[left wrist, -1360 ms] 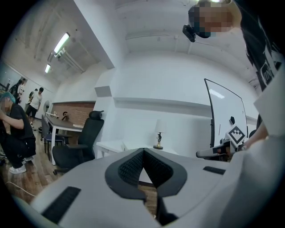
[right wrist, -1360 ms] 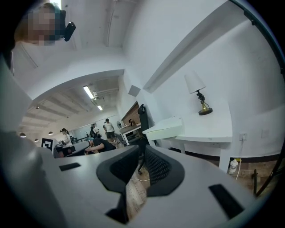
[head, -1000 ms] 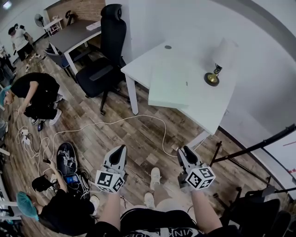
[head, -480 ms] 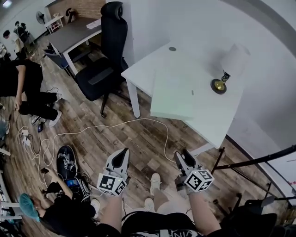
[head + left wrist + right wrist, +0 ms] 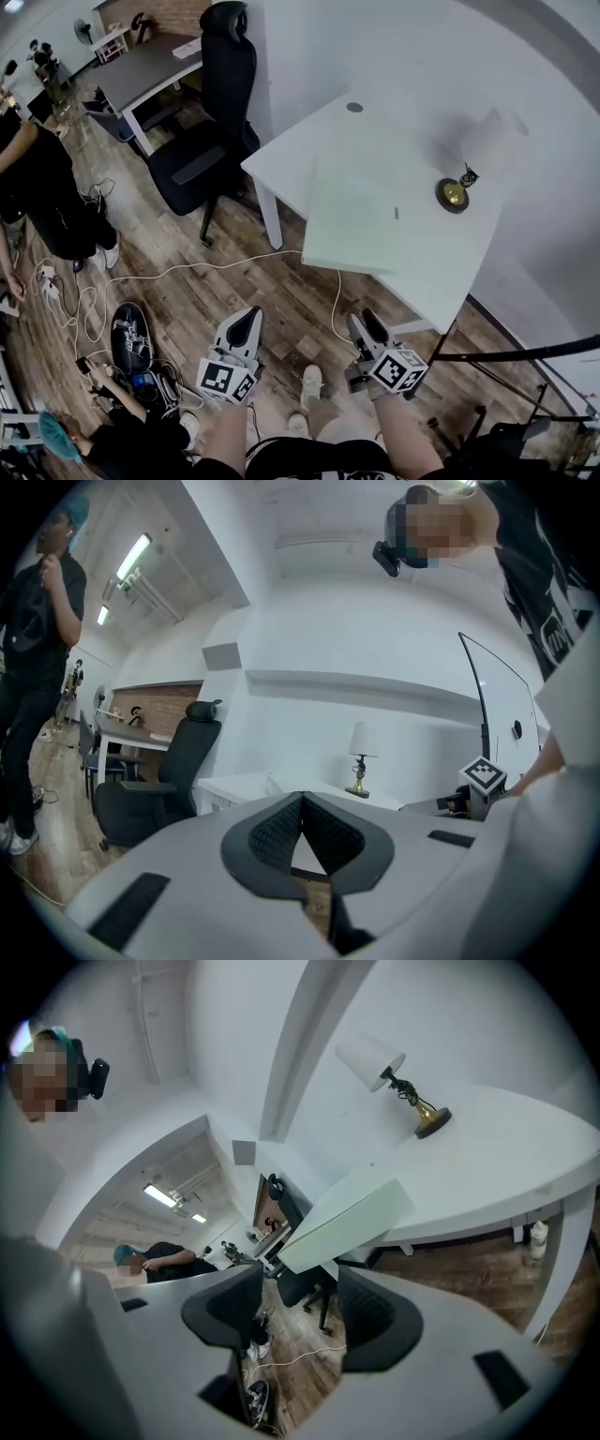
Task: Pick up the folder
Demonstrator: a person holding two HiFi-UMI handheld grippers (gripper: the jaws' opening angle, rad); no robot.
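Head view, largest first. Wooden floor across seven to eleven o'clock. White table from twelve to four o'clock, against the wall. Black office chair at eleven o'clock, just beside the table's corner. Pale green folder flat on the table near the middle of the picture, its near edge jutting past the table's rim toward six o'clock, well apart from both grippers. Lamp with a white shade and brass base at two o'clock, beside the folder. White cable looping over the floor at eight o'clock. Left gripper at six o'clock, fingertips pressed together, empty. Right gripper at five o'clock, jaws opening, nothing between them, aimed toward the folder's edge.
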